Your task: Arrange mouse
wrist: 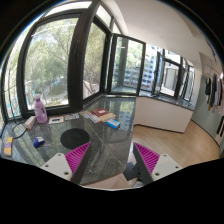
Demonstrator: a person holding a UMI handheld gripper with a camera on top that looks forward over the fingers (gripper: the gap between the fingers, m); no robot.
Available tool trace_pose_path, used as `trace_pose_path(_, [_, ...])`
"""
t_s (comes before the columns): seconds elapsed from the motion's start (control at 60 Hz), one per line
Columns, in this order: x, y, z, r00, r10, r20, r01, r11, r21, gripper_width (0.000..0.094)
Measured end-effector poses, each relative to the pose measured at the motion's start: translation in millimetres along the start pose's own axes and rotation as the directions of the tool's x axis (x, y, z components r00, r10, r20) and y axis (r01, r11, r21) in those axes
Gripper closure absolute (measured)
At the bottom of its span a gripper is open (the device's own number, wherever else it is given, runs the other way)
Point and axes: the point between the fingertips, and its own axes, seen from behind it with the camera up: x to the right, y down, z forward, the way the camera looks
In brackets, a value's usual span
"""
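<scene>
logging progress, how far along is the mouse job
Nothing looks done. The fingers are open and hold nothing, raised over the glass table. I cannot pick out a mouse among the items by the pink bottle, so finding, gripping and placing it are all left.

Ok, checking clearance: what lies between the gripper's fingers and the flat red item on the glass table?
Only bare glass table, in the gripper view; the open gripper hovers short of the flat red item.
</scene>
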Motion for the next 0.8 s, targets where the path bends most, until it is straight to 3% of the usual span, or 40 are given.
trace_pose_path(0.183, [-10, 25, 6, 1.0, -0.008, 0.003, 0.008, 0.999, -0.054, 0.0084])
trace_pose_path(0.383, [-67, 92, 16, 0.995, -0.066, 0.073, 0.077, 0.984, -0.161, 0.0082])
trace_pose_path(0.567, [-168, 158, 15, 0.969, -0.091, 0.232, 0.145, 0.963, -0.227, 0.0077])
trace_pose_path(0.8, [-337, 177, 33, 0.889, -0.085, 0.45, 0.179, 0.969, -0.17, 0.0075])
